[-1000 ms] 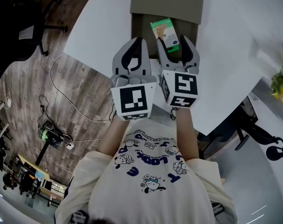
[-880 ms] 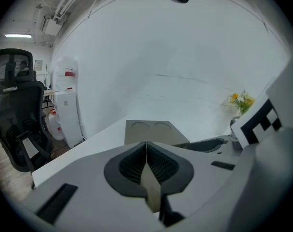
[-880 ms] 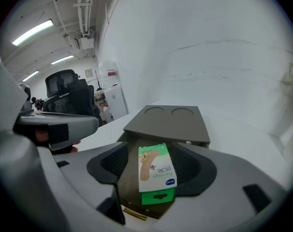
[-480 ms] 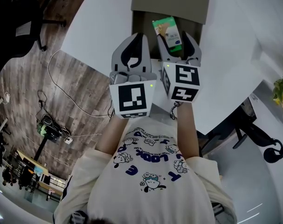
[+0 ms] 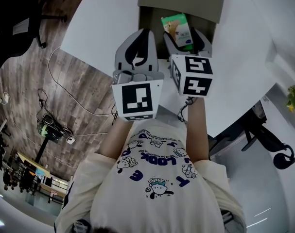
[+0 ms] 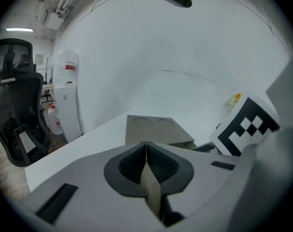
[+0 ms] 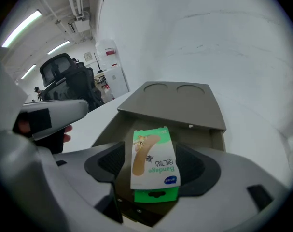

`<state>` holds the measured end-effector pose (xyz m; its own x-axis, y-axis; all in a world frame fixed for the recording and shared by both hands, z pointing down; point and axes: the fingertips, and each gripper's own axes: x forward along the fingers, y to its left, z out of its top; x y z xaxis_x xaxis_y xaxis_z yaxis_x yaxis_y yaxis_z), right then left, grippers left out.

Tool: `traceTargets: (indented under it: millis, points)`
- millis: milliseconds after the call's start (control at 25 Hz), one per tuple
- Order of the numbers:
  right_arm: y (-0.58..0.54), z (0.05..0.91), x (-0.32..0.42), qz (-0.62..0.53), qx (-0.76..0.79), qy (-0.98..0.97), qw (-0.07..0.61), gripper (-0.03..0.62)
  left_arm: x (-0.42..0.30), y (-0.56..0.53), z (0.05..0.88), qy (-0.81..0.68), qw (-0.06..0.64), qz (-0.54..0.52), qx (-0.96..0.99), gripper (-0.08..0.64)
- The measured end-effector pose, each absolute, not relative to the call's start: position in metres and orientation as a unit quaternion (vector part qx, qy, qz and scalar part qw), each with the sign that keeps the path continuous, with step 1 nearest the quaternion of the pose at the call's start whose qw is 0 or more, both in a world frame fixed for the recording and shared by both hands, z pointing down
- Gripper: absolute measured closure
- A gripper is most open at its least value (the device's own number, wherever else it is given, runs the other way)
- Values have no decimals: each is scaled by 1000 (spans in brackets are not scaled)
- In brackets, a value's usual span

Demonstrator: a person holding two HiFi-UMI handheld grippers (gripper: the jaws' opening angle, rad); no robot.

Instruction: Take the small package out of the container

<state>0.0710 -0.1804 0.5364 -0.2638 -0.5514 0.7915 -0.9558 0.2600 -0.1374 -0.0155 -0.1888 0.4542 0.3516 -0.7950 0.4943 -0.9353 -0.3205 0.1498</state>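
Green and white, that's the small package, and the word "Bandage" reads upside down on its face. There's a line of Korean script beside it, a blue oval logo too small to read, and a picture of a tan plaster strip. It lies in the open tan container, right between the jaws of the right claw.

Those jaws have just been opening and now stand wide. The dark ribbed pads flank the package on either side, close to its edges but not pressing on it. Nothing is gripped. Beyond the claw's tips, the container's lid shows two round dimples.

The left claw hangs just to the left of the right one, over the white table. Its jaws are pressed together, pad against pad, with nothing between them. A black-and-white square marker on the right claw's cube shows at its side.

From the head view, the shirt below reads "LOOK".
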Motion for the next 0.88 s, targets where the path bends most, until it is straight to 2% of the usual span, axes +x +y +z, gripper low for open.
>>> traceTargets:
  millis: [880]
  points:
    - [-176,563,72,342,479,-687,425,296,-25,-191,467,-556,231,169,780,542]
